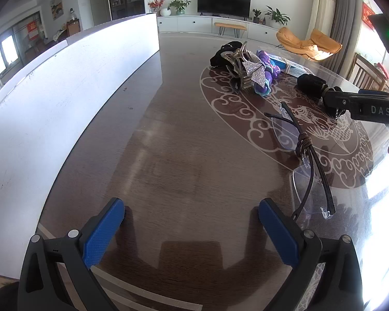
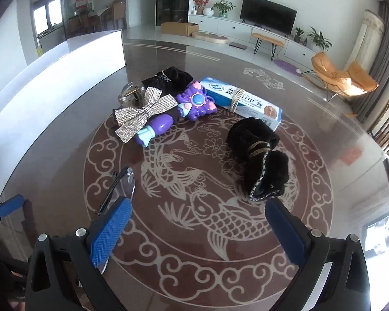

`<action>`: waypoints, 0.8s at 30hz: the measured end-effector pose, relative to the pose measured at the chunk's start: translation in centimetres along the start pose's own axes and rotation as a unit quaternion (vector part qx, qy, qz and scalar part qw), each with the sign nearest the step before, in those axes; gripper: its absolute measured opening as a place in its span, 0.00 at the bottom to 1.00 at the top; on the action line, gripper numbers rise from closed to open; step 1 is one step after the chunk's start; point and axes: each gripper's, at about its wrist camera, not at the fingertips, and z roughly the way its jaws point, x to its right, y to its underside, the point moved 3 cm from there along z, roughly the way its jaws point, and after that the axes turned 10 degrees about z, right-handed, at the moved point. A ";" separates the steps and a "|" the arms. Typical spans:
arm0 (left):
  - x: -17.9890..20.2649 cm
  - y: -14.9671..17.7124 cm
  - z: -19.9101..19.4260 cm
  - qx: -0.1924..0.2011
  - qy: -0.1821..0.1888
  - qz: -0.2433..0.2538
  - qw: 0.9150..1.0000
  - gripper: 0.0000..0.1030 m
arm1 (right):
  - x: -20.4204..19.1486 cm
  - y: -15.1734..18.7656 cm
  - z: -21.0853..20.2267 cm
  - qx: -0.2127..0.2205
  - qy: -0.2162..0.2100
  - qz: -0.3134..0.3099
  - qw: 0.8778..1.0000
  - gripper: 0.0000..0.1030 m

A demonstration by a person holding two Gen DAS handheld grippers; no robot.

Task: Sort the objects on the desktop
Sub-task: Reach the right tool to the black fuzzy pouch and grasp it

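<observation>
On a glossy dark wood table inlaid with a pale carp-and-cloud medallion, I hold both grippers spread wide and empty, their blue ribbed pads low over the surface. My left gripper hovers above bare wood beside a long white matte box whose inside I cannot see; my right gripper sits over the carp, just short of a fuzzy black hair scrunchie bound with tan cord and a beaded strand. Rimless clear glasses, thin dark arms tied with cord, lie folded between the two grippers. Farther back, clustered and touching: a sparkly silver bow, a translucent claw clip, a purple plastic toy, black fabric, and a blue-and-white cardboard carton wrapped in string.
</observation>
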 end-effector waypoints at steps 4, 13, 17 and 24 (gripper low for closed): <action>0.0 0.0 0.0 0.000 0.000 0.000 1.000 1.00 | 2.9 -2.6 4.3 -0.043 0.046 -0.001 0.998 1.00; 0.0 0.0 0.0 0.000 0.000 0.000 1.000 1.00 | 3.7 -4.4 8.5 -0.081 0.029 0.035 0.996 1.00; 0.0 0.0 0.0 0.000 0.000 0.000 1.000 1.00 | 5.4 -4.2 9.1 -0.079 -0.023 0.106 0.991 1.00; 0.0 0.0 -0.1 0.001 0.000 0.000 1.000 1.00 | 5.8 -4.7 9.3 -0.091 -0.017 0.105 0.990 1.00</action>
